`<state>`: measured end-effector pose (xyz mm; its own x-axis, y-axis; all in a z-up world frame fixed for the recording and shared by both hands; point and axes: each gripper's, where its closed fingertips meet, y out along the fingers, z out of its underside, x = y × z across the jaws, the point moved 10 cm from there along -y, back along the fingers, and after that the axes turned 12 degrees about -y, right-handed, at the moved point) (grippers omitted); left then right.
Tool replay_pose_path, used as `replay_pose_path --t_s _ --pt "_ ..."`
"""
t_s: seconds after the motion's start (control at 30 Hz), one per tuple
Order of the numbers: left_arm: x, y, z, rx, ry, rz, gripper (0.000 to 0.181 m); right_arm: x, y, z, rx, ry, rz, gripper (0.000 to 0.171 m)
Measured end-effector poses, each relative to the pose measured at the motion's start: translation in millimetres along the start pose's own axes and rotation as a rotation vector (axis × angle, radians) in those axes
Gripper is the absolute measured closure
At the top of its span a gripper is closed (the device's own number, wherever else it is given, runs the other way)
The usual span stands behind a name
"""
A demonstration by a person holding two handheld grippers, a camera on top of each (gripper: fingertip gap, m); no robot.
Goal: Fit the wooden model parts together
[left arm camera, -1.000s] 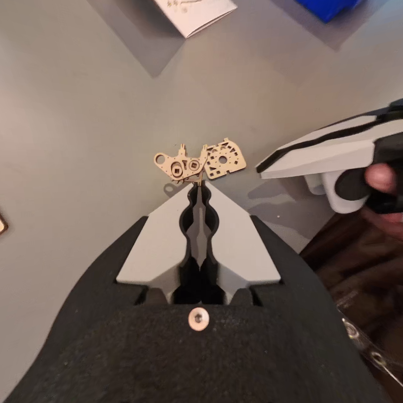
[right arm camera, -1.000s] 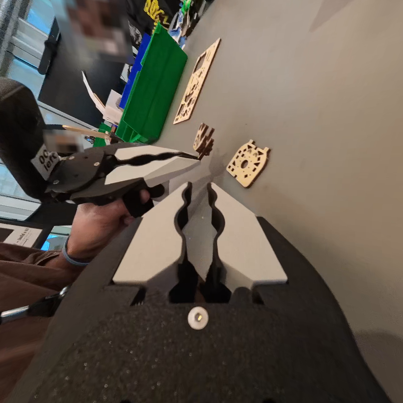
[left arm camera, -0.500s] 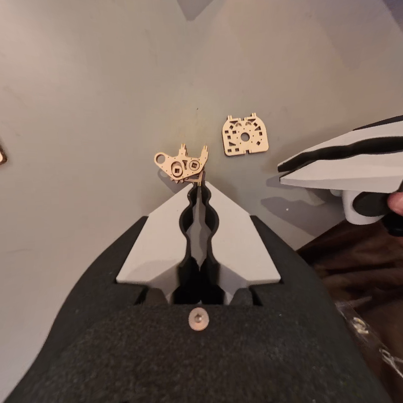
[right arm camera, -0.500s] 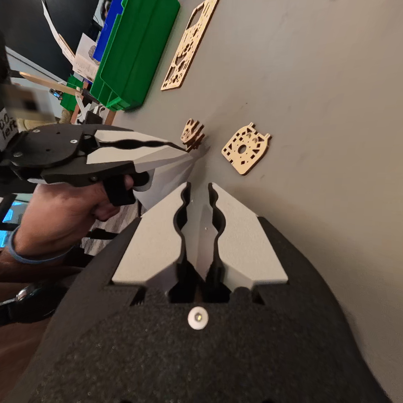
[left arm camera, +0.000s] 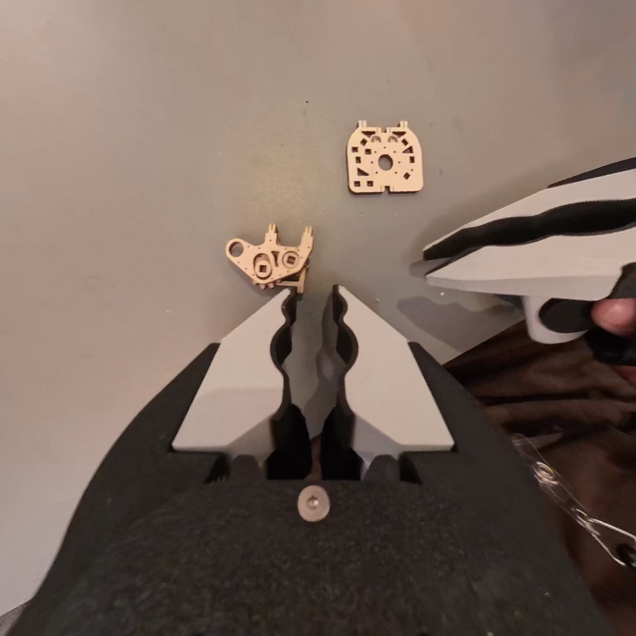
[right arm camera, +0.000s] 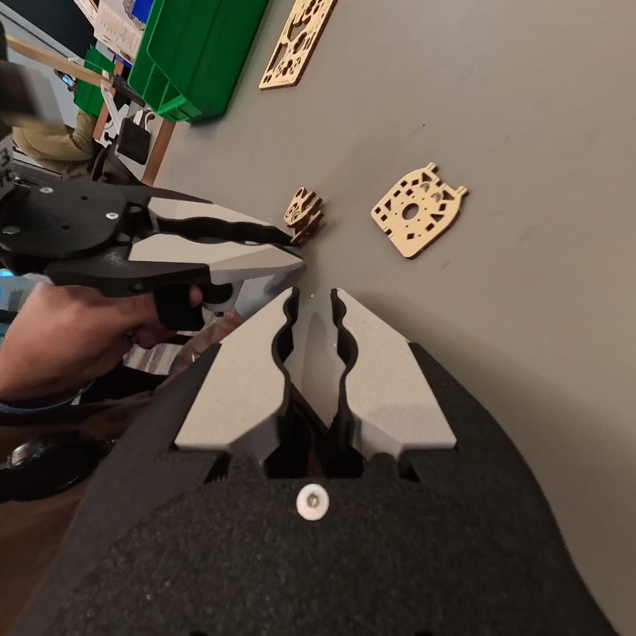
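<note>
A small wooden assembly [left arm camera: 268,258] of joined cut-out pieces stands on edge on the grey table, right at the tip of my left gripper's left finger. My left gripper [left arm camera: 312,292] is open, with a clear gap between its jaws and nothing between them. The assembly also shows in the right wrist view [right arm camera: 304,213], touching the left gripper's tip [right arm camera: 296,247]. A flat square wooden plate [left arm camera: 385,160] with a round centre hole lies on the table beyond, also in the right wrist view [right arm camera: 418,211]. My right gripper [right arm camera: 314,292] is open and empty, and its tip [left arm camera: 425,265] is to the right of the assembly.
A wooden sheet [right arm camera: 296,41] with cut-out shapes lies farther back on the table. A green bin [right arm camera: 192,58] stands at the table's far left edge. A person's hand [right arm camera: 69,330] holds the left gripper off the table's near edge. One gripper's finger ends stand about 6 cm off the other's. My right tips are roughly 6 cm from the flat square wooden plate [left arm camera: 385,160]. Look for it in the right wrist view [right arm camera: 419,212] too.
My left gripper's jaws have opened and let go of the small assembly, which now stands by the left fingertip. The right gripper has moved closer to the assembly.
</note>
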<state>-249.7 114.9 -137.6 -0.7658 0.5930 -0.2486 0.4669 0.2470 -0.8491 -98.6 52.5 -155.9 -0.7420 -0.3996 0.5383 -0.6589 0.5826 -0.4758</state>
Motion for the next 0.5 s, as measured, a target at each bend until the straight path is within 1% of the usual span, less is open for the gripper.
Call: replay_pose_path --t_s 0.13,0.27,0.4,0.5 --pt "-5 0 1 -0.001 -0.013 0.067 0.160 6 5 -1 0.020 -0.089 0.028 0.149" --pt "-5 -3 7 0.021 -0.002 0.091 0.160 10 6 -3 -0.033 -0.207 0.098 0.144" --pt "-3 -27 17 0.016 0.030 0.173 0.160 16 13 -3 -0.060 -0.358 0.141 0.143" --pt "3 -44 15 -0.013 0.121 0.224 0.161 25 23 -6 -0.069 -0.498 0.224 0.143"
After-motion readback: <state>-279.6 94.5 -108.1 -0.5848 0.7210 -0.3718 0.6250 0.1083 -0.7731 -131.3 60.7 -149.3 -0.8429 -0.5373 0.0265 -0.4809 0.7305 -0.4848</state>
